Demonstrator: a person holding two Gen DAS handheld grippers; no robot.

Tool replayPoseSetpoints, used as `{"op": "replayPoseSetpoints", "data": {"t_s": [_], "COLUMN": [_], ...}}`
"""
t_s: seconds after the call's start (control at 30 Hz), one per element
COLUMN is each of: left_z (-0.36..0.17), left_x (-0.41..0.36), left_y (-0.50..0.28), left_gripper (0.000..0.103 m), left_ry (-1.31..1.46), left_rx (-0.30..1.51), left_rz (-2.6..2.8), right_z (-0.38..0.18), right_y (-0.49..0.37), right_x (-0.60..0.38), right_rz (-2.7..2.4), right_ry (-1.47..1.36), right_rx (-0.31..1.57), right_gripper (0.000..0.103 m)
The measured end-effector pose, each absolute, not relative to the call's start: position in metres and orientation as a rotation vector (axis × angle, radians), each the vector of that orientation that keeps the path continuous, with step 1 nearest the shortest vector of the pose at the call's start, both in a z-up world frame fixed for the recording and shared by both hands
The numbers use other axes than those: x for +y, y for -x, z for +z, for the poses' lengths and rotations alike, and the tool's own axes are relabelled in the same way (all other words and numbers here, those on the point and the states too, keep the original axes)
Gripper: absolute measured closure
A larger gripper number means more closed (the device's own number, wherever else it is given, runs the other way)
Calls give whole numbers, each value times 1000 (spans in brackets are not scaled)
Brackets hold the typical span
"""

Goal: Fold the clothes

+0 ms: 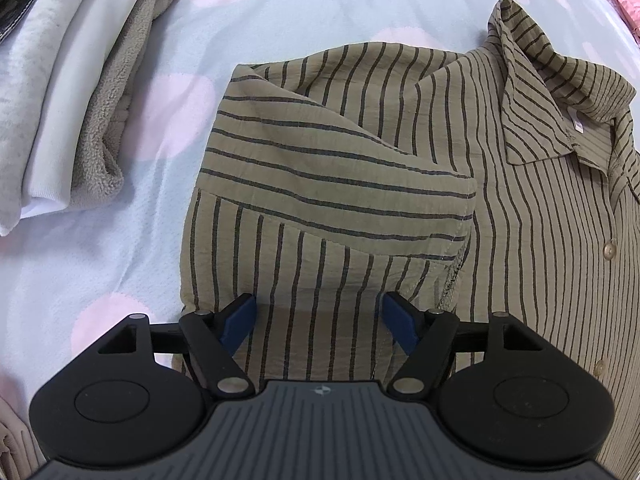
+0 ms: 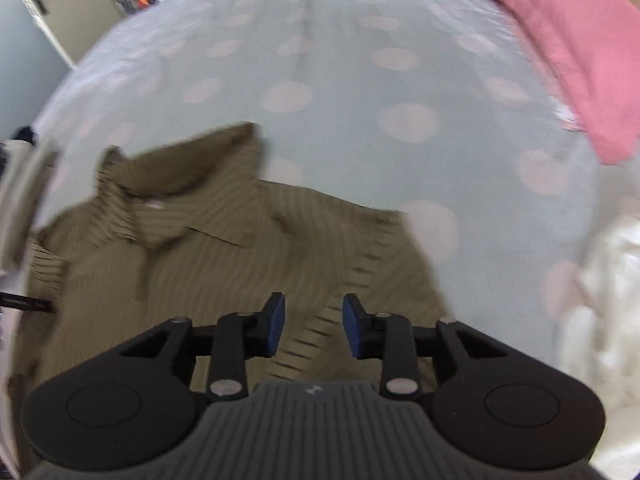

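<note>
Only the left wrist view shows folded white and beige fleece garments left of the olive striped button shirt; the right view adds a pink quilt far right. Left gripper and right gripper are both released, holding nothing.

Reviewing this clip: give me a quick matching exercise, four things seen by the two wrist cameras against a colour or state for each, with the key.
Things:
1. striped shirt
2. left gripper
3. pillow
4. bedsheet

Descriptions:
A. pink
B. pale with pink dots
C. olive, one sleeve folded across its front
D. open above striped cloth

Pairs: 1-C, 2-D, 3-A, 4-B
</note>
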State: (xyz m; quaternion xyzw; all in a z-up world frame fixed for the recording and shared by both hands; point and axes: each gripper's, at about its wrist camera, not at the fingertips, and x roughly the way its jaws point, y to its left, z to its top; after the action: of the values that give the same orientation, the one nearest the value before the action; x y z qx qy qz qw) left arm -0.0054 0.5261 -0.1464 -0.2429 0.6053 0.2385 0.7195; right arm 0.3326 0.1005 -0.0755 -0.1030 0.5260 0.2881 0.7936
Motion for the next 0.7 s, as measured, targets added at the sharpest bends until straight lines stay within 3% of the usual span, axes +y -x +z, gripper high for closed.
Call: {"op": "replayPoseSetpoints", "data": {"t_s": [0.1,0.23,0.5,0.57,0.63,0.7], "left_z": [-143,-130,-101,-95,-94,-85], "left_x": [526,522,473,460,444,420], "left_y": [6,5,-30,-35,-60,-76], "left_gripper": [34,40,41,41,41,41], "left_ry": [539,526,487,469,455,432], "left_rx": [1337,1336,1334,1335,1326,1316], "left_rz": [531,532,442,408,372,321], "right_z": [-84,-97,-118,-121,-119,-116], "right_y": [-333,-332,-328,-319,-312,-305], "right_x": [67,21,-46,-44,-44,-48], "right_rz": [544,450,453,475,478,495], "right_ry": [270,323,118,123,135,119], "right_rx": [1134,1134,1228,1217,1191,1165], "right_gripper": [67,56,57,65,102,102]}}
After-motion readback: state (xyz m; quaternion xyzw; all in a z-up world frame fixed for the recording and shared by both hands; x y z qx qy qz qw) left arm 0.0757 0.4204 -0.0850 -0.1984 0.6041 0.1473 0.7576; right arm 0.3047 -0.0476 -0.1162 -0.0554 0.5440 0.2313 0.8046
